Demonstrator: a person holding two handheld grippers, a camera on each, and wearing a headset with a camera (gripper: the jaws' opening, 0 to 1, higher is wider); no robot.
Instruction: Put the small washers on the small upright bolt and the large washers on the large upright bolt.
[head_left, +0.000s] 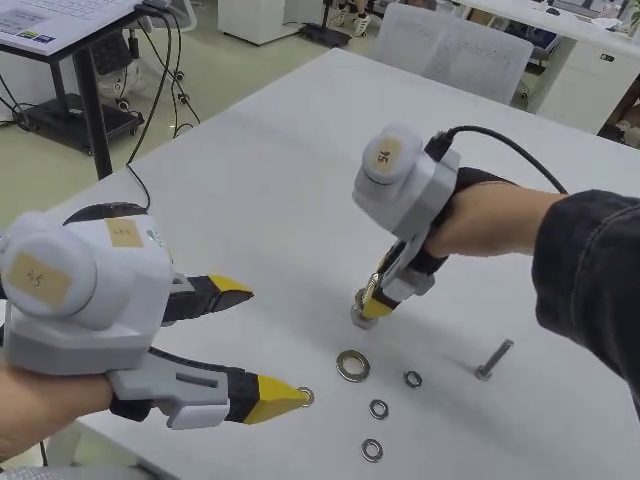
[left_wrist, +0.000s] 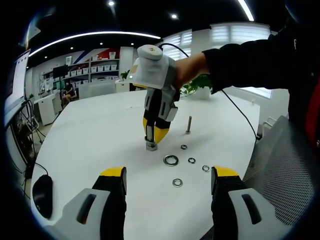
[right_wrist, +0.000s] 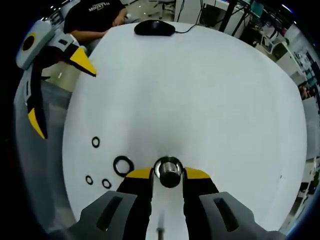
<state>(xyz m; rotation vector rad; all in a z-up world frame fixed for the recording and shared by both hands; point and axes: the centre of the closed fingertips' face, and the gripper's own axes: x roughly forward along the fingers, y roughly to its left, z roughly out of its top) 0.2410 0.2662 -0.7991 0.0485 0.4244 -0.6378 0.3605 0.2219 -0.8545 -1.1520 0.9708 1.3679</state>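
Note:
My right gripper (head_left: 372, 305) points down at the white table (head_left: 300, 180), shut on the large bolt (head_left: 360, 312), which stands upright on its head. In the right gripper view the bolt (right_wrist: 168, 171) sits between the yellow jaw tips. A large washer (head_left: 352, 365) lies flat just in front of it, with small washers (head_left: 378, 408) scattered around. One small washer (head_left: 305, 396) lies at the lower fingertip of my left gripper (head_left: 265, 343), which hovers open with nothing in it. The small bolt (head_left: 494, 360) stands apart at the right.
A black mouse (right_wrist: 154, 27) with its cable lies at the table's left edge. A desk with a laptop (head_left: 50, 20) stands beyond the table at the left, and a mesh chair (head_left: 455, 50) at the far side. A person's dark sleeve (head_left: 590, 270) reaches in from the right.

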